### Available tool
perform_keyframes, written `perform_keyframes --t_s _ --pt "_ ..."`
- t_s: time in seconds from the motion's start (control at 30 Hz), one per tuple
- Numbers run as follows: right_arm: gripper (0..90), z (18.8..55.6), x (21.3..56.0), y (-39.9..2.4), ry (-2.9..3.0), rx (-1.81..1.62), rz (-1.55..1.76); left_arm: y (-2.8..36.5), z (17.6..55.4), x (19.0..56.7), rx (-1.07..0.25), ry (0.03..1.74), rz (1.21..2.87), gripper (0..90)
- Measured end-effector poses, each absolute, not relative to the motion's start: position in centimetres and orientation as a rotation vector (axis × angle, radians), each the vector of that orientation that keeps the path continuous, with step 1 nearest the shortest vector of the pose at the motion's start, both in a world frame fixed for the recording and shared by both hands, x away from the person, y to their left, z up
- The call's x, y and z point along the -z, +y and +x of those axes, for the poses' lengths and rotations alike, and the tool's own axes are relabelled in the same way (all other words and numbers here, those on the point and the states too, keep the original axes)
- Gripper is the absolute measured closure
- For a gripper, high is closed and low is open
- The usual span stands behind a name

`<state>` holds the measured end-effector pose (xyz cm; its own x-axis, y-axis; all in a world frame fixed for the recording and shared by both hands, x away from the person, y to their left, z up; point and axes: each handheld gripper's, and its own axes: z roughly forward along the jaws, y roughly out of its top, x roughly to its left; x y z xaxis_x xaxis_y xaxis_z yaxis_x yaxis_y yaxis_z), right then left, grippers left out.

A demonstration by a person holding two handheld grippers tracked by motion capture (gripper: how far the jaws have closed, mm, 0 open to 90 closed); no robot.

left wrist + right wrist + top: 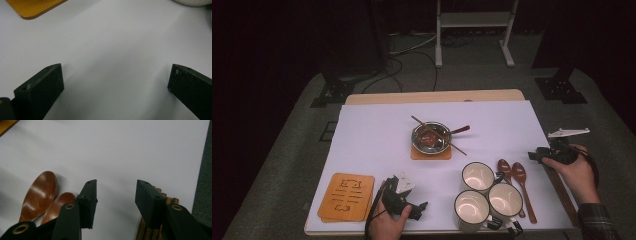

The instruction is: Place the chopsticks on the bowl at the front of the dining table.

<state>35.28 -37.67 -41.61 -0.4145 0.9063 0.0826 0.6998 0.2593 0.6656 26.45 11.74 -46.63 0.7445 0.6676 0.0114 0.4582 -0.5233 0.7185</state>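
My left gripper (418,210) rests near the table's front edge, between the wooden coasters (347,196) and the white mugs (478,176). Its jaws (116,72) stand wide open over bare white sheet. A hand holds my right gripper (534,155) at the right side of the table, just right of two wooden spoons (512,172). In the right gripper view its jaws (116,187) are open with nothing between them. The spoon bowls (40,195) lie to their left and a bundle of wooden chopsticks (150,230) lies under the right jaw.
A metal bowl (430,137) sits on a wooden coaster at the table's middle, with chopsticks (439,134) and a spoon across it. Three white mugs cluster at the front right. Chopsticks (562,192) lie along the sheet's right edge. A coaster corner (35,7) shows in the left gripper view.
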Motion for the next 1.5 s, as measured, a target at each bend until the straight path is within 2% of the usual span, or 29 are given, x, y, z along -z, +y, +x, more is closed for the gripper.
perform_keyframes --t_s 0.73,1.5 --pt "50.8 34.4 43.4 -39.3 2.226 -0.849 1.517 11.7 26.5 46.6 -0.372 0.841 2.217 0.0" --pt "50.1 34.0 44.0 -38.9 2.25 -0.823 1.509 11.7 26.5 46.6 -0.373 0.841 2.214 0.0"
